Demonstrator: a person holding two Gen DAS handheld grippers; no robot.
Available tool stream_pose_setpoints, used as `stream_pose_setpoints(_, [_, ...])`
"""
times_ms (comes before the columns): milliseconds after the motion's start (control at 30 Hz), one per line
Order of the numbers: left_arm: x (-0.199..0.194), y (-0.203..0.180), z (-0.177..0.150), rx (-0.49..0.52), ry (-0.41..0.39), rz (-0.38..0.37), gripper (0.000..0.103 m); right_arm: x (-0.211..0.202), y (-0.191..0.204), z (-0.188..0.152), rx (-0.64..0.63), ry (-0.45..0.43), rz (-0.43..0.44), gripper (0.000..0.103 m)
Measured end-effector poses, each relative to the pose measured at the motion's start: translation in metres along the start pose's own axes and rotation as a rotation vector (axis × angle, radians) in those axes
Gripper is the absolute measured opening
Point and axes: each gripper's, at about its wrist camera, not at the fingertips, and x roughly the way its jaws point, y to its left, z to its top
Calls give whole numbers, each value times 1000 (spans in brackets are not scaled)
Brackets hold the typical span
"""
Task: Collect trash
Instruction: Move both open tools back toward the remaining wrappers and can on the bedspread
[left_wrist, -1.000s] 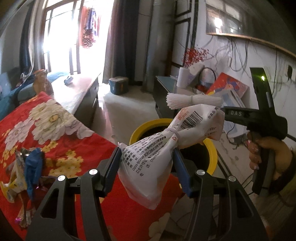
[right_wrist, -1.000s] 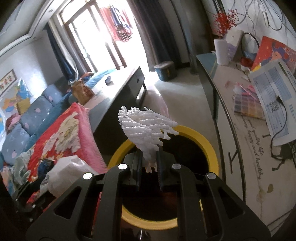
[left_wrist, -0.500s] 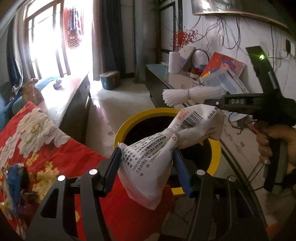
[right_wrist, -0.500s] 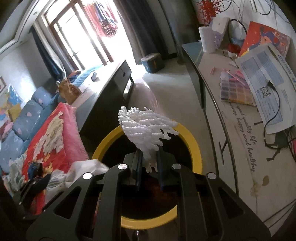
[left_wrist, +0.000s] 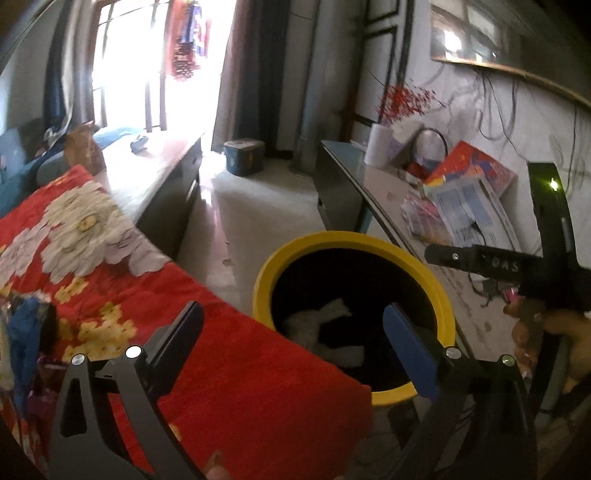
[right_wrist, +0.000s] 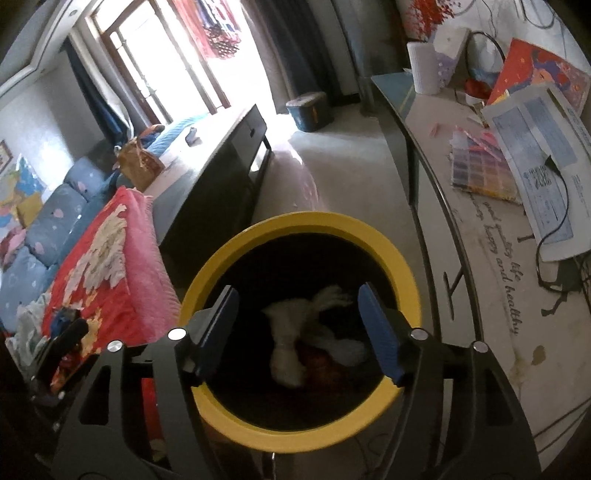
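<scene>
My two grippers, left (left_wrist: 291, 332) and right (right_wrist: 297, 317), one yellow-rimmed bin (right_wrist: 295, 223), two white pieces of trash in it, a knotted bag (right_wrist: 286, 347) and a stringy bundle (right_wrist: 332, 295), one paper roll (right_wrist: 424, 68), one red flowered blanket (left_wrist: 110, 280)

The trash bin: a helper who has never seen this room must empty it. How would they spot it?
Look at the floor between the red floral blanket and the long side table. The trash bin stands there: round, black inside, the only thing with a bright yellow rim.
</scene>
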Motion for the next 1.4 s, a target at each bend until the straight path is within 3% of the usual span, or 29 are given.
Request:
stream_pose_setpoints(333, [-34, 29, -1, -67, -60, 52, 95, -26, 39, 1, -76, -105, 79, 75])
stream_pose_setpoints(1400, [-114, 98, -5, -193, -203, 221, 95, -54, 119, -21, -258, -162, 180, 79])
